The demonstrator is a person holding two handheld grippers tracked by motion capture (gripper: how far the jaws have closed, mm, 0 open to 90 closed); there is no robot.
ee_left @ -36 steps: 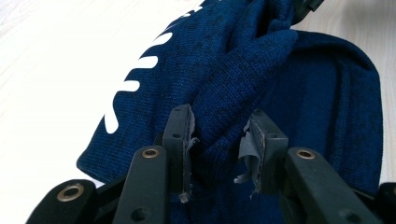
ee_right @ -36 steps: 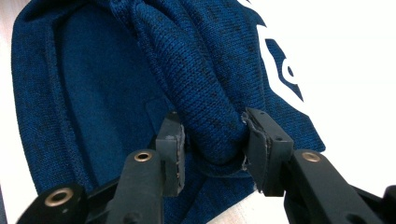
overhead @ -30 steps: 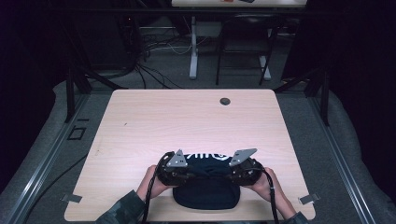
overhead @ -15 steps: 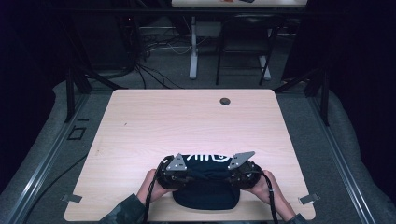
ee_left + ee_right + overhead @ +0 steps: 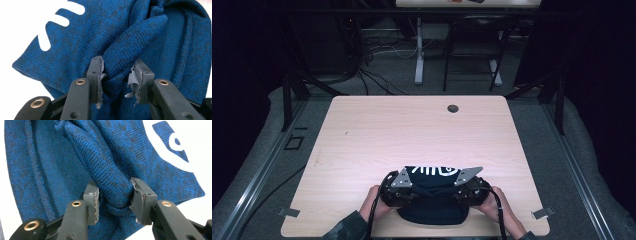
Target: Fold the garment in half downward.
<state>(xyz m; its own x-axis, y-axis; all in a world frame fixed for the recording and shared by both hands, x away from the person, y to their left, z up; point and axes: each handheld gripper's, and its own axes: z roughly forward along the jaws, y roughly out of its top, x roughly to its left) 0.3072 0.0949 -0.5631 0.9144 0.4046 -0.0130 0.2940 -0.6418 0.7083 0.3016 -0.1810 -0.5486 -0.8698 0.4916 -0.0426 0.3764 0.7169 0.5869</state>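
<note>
A pale wooden table (image 5: 377,135) with a dark round grommet (image 5: 453,108); beyond it, floor cables (image 5: 382,55) and another desk's legs (image 5: 419,50).

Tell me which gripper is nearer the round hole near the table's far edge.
Right. The right gripper sits almost straight below the hole in the high view; the left gripper is farther left. Both grip the blue garment.

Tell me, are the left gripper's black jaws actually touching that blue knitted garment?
Touching. In the left gripper view, the left gripper pinches a bunched fold of the blue knitted garment, with the fabric pressed against both pads.
</note>
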